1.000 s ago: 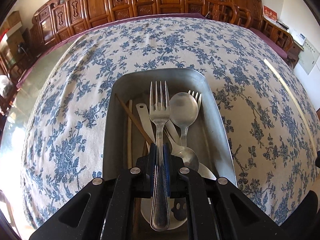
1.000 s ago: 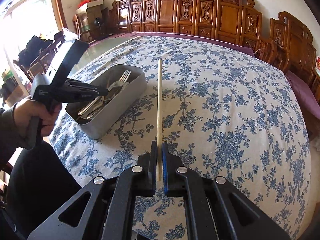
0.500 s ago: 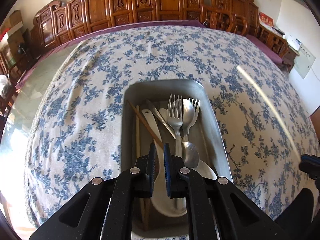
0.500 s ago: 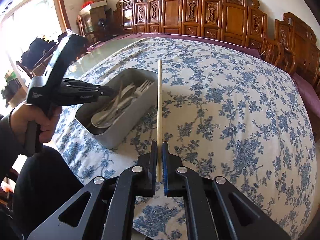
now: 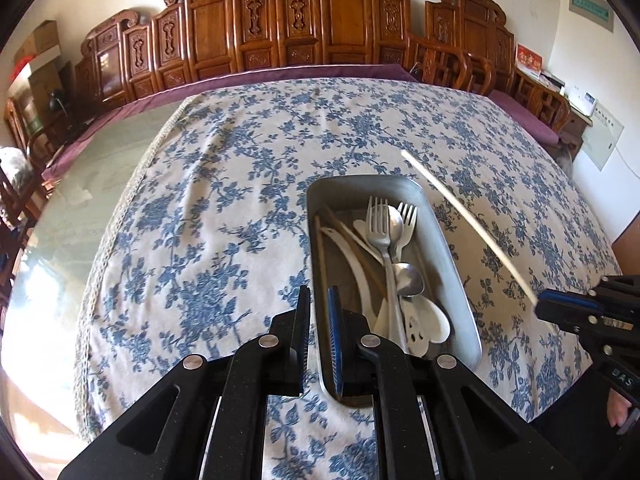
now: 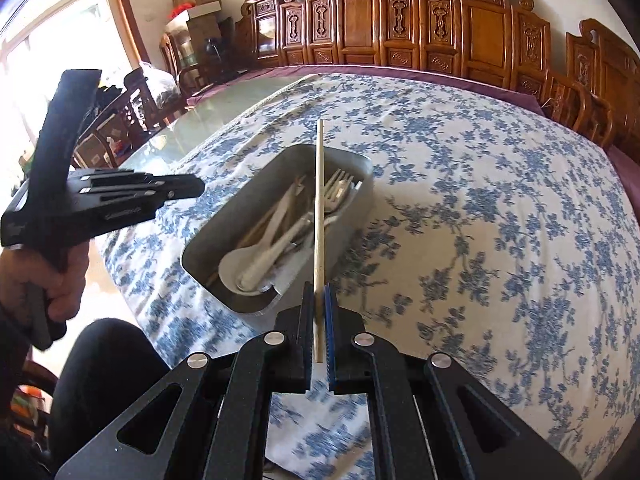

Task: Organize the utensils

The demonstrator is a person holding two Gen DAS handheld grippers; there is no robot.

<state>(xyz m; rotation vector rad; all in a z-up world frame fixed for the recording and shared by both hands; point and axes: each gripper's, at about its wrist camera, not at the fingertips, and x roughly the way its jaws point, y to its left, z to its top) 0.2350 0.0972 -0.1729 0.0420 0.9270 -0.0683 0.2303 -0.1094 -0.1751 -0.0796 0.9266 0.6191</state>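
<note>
A grey metal tray [image 5: 452, 248] [image 6: 352, 160] on the floral tablecloth holds forks [image 5: 378, 228], a metal spoon [image 5: 408, 278], white ladles [image 5: 426, 320] and brown chopsticks [image 5: 320, 252]. My left gripper [image 5: 319, 300] is open and empty, above the tray's near left rim; it also shows in the right wrist view [image 6: 196, 190]. My right gripper [image 6: 319, 300] is shut on a pale chopstick [image 6: 319, 200] that points forward over the tray. In the left wrist view this chopstick [image 5: 468, 220] slants above the tray's right rim, held by the right gripper [image 5: 540, 308].
The blue floral tablecloth [image 5: 240, 200] covers the round table; bare glass [image 5: 100, 184] shows at its left edge. Carved wooden chairs [image 5: 320, 20] ring the far side. Boxes [image 6: 196, 4] stand near the window.
My left gripper let go of the fork, which now lies in the tray, and drew back to the left. My right gripper brought the chopstick over the tray.
</note>
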